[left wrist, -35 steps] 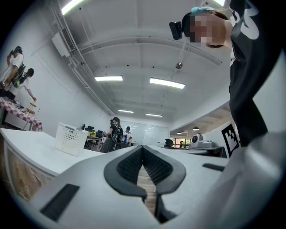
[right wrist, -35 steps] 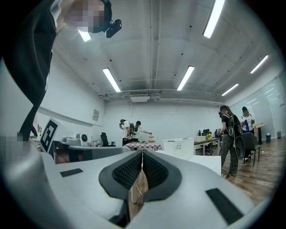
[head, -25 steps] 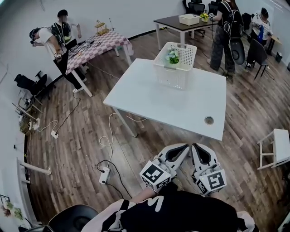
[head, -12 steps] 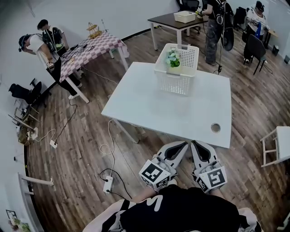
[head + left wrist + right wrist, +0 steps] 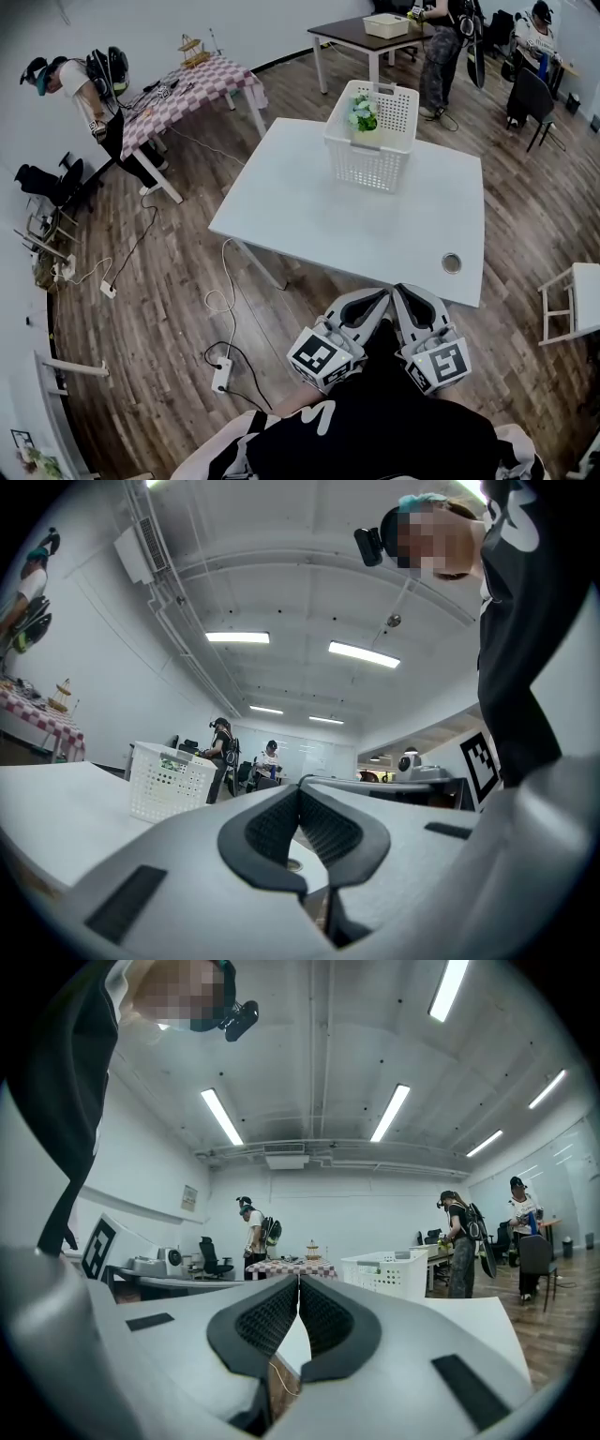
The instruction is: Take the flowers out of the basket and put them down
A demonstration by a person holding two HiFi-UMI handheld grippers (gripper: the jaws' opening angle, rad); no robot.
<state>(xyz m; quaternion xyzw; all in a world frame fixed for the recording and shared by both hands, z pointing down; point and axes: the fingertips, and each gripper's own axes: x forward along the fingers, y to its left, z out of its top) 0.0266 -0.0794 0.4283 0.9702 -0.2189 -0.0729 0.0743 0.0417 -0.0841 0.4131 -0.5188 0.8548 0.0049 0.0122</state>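
Note:
A white slotted basket (image 5: 374, 136) stands at the far side of the white table (image 5: 309, 211); it also shows as the basket (image 5: 170, 780) and the basket (image 5: 387, 1273). Pale green and white flowers (image 5: 362, 113) stick up inside it at its left. My left gripper (image 5: 372, 302) and right gripper (image 5: 405, 296) are held low, close to my body, just short of the table's near edge. Both are shut with nothing between the jaws, tips touching: left gripper (image 5: 300, 789), right gripper (image 5: 299, 1281).
A round cable hole (image 5: 452, 262) sits near the table's right front corner. Cables and a power strip (image 5: 217, 373) lie on the wood floor at left. A checkered table (image 5: 192, 91), a dark table (image 5: 366, 36), a white stool (image 5: 572, 300) and several people stand around.
The head view has shifted slightly toward the table, so basket and table sit a little nearer. Both grippers stay shut, close to my body.

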